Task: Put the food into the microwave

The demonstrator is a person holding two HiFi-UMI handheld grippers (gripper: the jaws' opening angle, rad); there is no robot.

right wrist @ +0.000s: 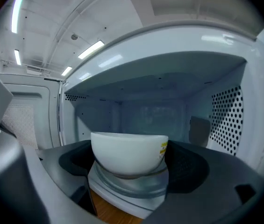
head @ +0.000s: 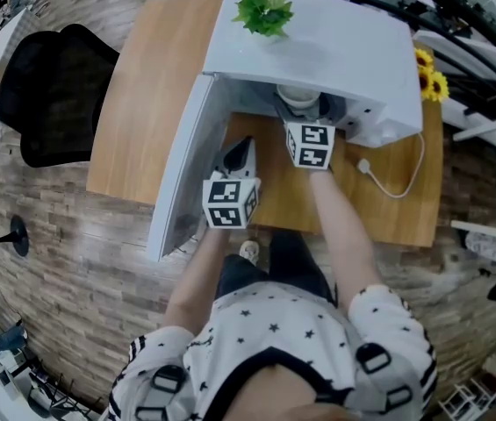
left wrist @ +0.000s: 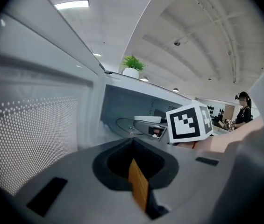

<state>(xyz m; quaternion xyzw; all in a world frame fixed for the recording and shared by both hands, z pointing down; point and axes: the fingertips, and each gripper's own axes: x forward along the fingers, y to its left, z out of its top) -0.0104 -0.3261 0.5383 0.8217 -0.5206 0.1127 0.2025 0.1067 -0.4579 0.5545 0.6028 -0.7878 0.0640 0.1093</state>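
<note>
A white bowl (head: 298,96) of food is held at the mouth of the white microwave (head: 318,51), whose door (head: 182,174) swings open to the left. My right gripper (head: 305,109) is shut on the bowl. In the right gripper view the bowl (right wrist: 127,155) sits between the jaws just above the glass turntable (right wrist: 127,183), with the empty cavity behind it. My left gripper (head: 240,147) hovers over the wooden table (head: 142,112) beside the open door, shut on nothing. In the left gripper view the left gripper (left wrist: 139,171) shows only a thin strip of wood between its jaws.
A small green plant (head: 263,11) stands on top of the microwave. Sunflowers (head: 430,75) sit at its right, and a white cable (head: 397,187) trails across the table. A black chair (head: 54,95) stands to the left of the table.
</note>
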